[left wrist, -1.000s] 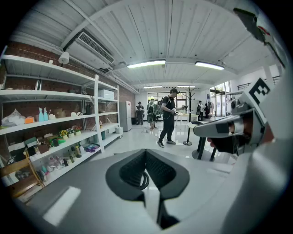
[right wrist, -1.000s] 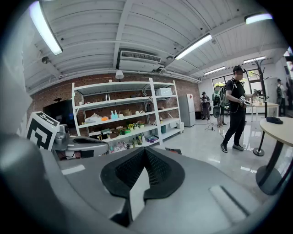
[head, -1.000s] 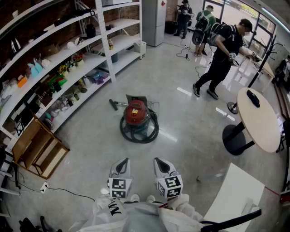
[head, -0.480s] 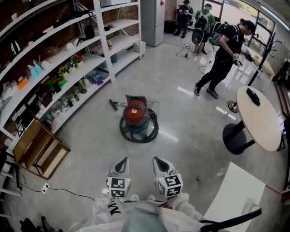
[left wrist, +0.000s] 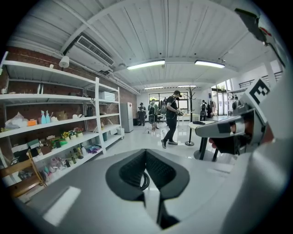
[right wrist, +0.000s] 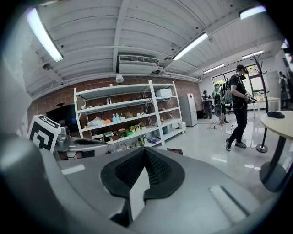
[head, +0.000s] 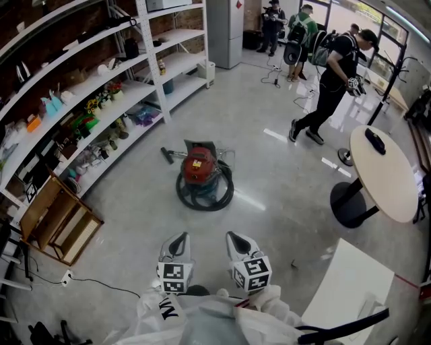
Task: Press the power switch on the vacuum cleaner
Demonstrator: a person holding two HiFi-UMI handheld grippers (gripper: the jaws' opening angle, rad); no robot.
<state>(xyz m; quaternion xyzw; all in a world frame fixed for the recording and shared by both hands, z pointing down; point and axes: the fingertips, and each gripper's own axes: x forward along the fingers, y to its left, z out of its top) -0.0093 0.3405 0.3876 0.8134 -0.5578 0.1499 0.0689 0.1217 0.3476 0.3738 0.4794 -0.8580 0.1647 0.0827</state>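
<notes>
Presently catalogued, by size.
Shelving (head: 101, 87): set along the left wall, not concerned.
Vacuum cleaner (head: 201, 168): red-topped, stood on open floor well ahead of both grippers; its switch cannot be made out.
Hose (head: 205, 197): coiled around the base; it could be trodden on or snagged during the approach.
Left gripper (head: 178, 238), right gripper (head: 234, 236): jaws closed together, nothing held; a closed tip could slide off the domed top if pressed off-centre.

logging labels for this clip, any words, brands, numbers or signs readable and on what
None reads clearly.
print on wearer's white suit: letters, too distorted.
red sign on fridge: too small.
vacuum: no legible label.
left claw, right claw cubes: square markers, no words.
</notes>
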